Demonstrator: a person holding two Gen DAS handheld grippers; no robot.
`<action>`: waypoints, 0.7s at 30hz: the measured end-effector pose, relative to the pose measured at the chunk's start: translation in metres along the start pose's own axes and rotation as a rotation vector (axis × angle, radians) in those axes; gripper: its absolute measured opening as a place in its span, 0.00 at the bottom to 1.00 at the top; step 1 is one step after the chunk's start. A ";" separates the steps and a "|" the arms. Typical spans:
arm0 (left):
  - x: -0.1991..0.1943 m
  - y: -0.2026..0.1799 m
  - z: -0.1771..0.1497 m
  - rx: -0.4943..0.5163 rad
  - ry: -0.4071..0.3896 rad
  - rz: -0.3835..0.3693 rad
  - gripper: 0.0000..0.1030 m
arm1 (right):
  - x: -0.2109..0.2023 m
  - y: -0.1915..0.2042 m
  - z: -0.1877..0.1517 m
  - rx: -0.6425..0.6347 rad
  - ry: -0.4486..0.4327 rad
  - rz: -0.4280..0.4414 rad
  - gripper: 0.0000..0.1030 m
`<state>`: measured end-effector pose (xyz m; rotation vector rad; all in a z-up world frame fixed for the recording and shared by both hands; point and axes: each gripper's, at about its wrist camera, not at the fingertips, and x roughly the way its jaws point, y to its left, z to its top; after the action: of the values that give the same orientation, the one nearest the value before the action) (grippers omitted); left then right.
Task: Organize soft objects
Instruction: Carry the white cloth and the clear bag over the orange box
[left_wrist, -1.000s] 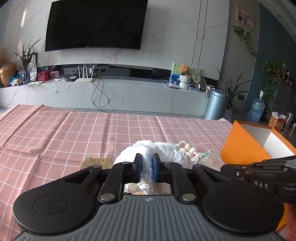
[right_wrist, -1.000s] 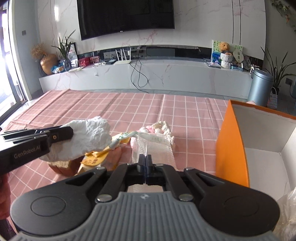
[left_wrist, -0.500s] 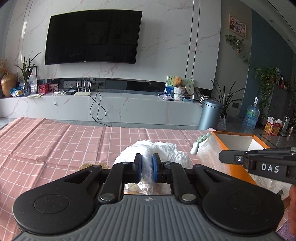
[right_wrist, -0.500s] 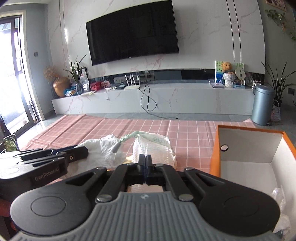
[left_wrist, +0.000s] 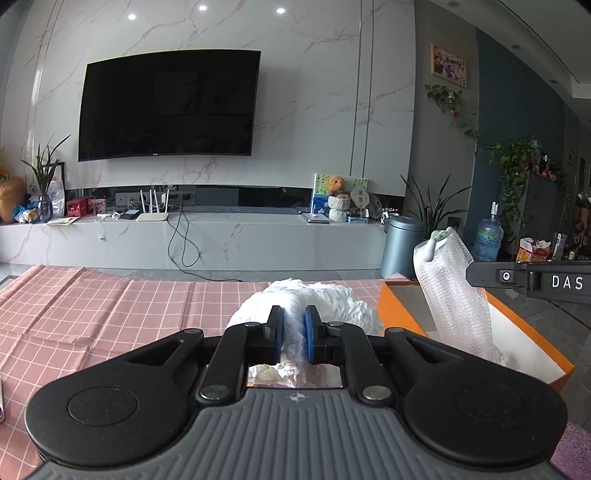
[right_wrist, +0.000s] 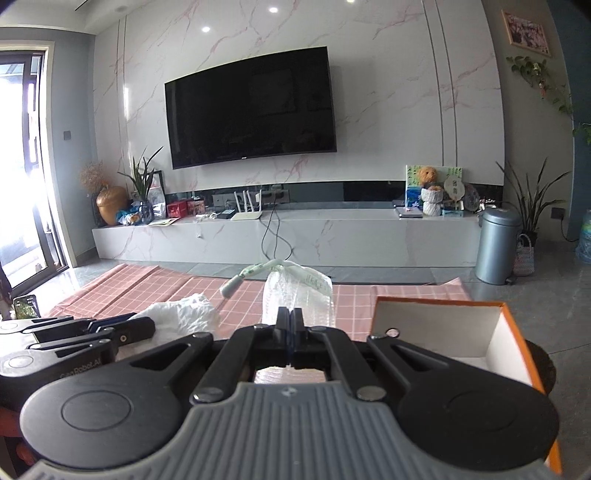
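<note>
The counter (left_wrist: 92, 314) carries a pink checked cloth and extends ahead of both tools toward a marble wall with a television (left_wrist: 168, 107), a low marble media shelf (right_wrist: 295, 232) and a grey bin (right_wrist: 496, 245). The left hand-held gripper (left_wrist: 293, 334) is clamped on a crumpled white soft wad (left_wrist: 332, 302), which bulges forward past its blue pads (left_wrist: 312, 338). The right hand-held gripper (right_wrist: 291, 330) is pinched tight on a clear bubble-wrap bag (right_wrist: 299, 293) with a pale green drawstring, held upright above the pads. An open orange box (right_wrist: 509, 332) sits to the right of the right hand-held gripper; in the left wrist view the bag hangs over that box. The box floor is largely hidden behind the tool body, and its contents cannot be identified. The right edge of the box is cut off.
</note>
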<state>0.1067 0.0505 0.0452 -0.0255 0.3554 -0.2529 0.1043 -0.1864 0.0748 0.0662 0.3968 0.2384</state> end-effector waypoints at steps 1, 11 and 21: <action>-0.001 -0.003 0.001 0.005 -0.005 -0.006 0.13 | -0.004 -0.004 0.002 -0.001 -0.004 -0.009 0.00; 0.006 -0.035 0.008 0.059 -0.031 -0.102 0.13 | -0.025 -0.042 0.008 -0.014 0.002 -0.104 0.00; 0.034 -0.079 0.014 0.142 -0.021 -0.207 0.13 | -0.015 -0.085 0.014 0.013 0.051 -0.170 0.00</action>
<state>0.1238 -0.0346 0.0517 0.0748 0.3131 -0.4821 0.1146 -0.2723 0.0840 0.0387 0.4524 0.0701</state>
